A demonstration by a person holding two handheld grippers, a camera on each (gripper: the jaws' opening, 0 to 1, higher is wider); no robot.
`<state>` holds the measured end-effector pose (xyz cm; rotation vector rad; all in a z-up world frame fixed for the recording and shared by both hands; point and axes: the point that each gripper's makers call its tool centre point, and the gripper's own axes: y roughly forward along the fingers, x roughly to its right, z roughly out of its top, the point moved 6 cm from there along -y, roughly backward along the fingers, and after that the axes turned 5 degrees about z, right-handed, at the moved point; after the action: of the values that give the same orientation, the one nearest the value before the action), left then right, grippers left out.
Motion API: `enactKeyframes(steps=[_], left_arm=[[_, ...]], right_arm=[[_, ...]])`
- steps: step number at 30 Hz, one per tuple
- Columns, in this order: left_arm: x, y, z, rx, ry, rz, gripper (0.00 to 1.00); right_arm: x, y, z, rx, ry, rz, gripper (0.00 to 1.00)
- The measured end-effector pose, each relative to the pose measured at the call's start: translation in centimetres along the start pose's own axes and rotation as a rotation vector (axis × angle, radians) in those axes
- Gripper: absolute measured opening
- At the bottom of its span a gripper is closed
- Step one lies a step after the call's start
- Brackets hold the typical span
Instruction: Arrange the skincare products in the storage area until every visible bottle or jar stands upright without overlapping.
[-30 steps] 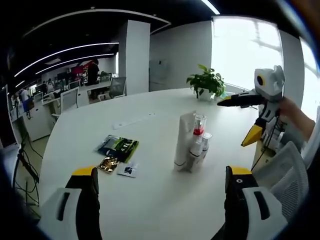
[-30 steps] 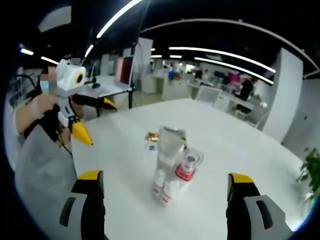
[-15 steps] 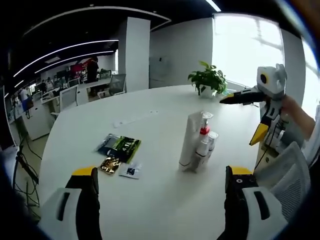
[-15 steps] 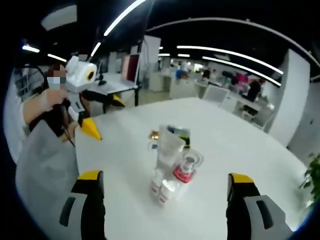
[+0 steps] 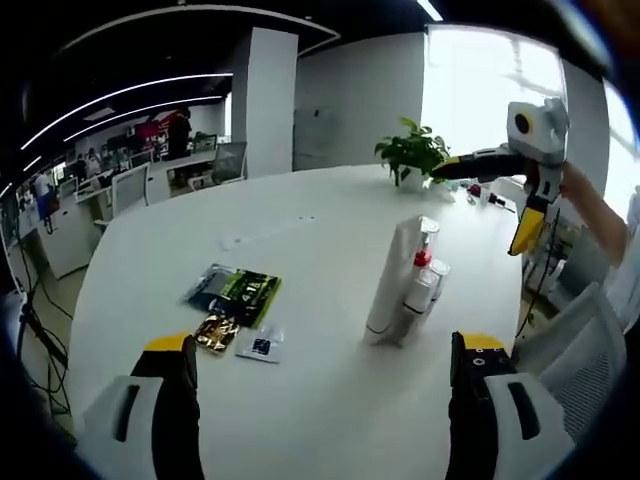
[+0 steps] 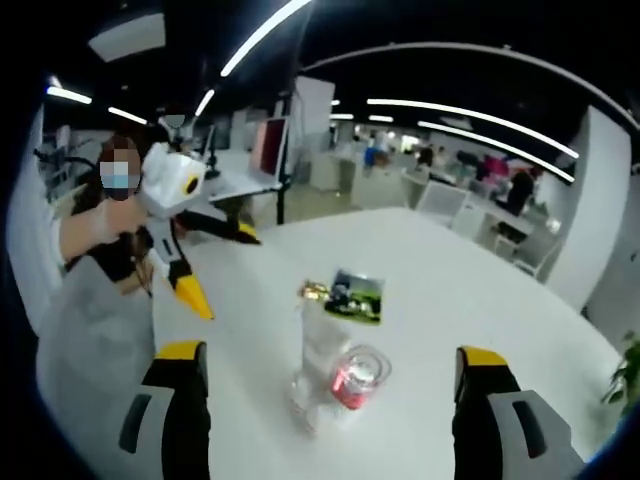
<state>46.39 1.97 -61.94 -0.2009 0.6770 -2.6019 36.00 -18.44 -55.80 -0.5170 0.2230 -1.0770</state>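
Note:
A tight cluster of skincare products stands upright on the white table (image 5: 310, 400): a tall white tube (image 5: 391, 272), a pump bottle with a red collar (image 5: 421, 280) and a small clear bottle (image 5: 438, 272) touching it. In the right gripper view I look down on the white tube (image 6: 318, 340) and the red-collared bottle (image 6: 353, 381). My left gripper (image 5: 325, 345) is open, well short of the cluster, and shows again as the left gripper (image 6: 222, 265) in a person's hand. My right gripper (image 6: 330, 350) is open above the cluster; the right gripper (image 5: 497, 197) hovers beyond the products.
Green and black sachets (image 5: 236, 292), a gold packet (image 5: 216, 330) and a small white packet (image 5: 258, 345) lie flat left of the cluster. A potted plant (image 5: 412, 156) stands at the far table edge. A person (image 6: 105, 230) stands beside the table. Office desks and chairs fill the background.
Both cameras moved: the left view swung left, and the right gripper rose and now looks down more steeply on the cluster. The products have not moved.

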Motion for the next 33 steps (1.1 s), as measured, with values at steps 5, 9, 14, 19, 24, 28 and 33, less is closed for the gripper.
enactKeyframes(steps=[5, 9, 14, 19, 24, 28, 33], left_arm=[[-0.7, 0.1, -0.4, -0.003, 0.002, 0.031, 0.99], [-1.2, 0.3, -0.8, -0.003, 0.003, 0.050, 0.99], [-1.2, 0.5, -1.3, -0.001, -0.007, 0.049, 0.99], [-1.0, 0.4, -1.4, -0.018, 0.045, 0.052, 0.99], [-1.2, 0.0, -1.4, 0.000, 0.027, 0.054, 0.99], [-1.9, -0.4, -1.7, -0.016, 0.038, 0.087, 0.99], [-2.2, -0.5, -1.6, -0.005, 0.035, 0.088, 0.99]], right_arm=[[0.7, 1.6, 0.9, -0.011, 0.010, 0.026, 1.00], [0.9, 3.0, 1.6, -0.029, 0.018, 0.069, 1.00], [1.3, 4.1, 2.8, -0.031, 0.027, 0.100, 0.99], [2.4, 5.4, 4.2, -0.037, 0.010, 0.101, 0.97], [3.2, 7.2, 4.7, -0.053, 0.027, 0.113, 0.95], [3.8, 8.8, 5.4, -0.061, 0.029, 0.114, 0.94], [4.4, 11.2, 5.8, -0.083, 0.035, 0.133, 0.90]])
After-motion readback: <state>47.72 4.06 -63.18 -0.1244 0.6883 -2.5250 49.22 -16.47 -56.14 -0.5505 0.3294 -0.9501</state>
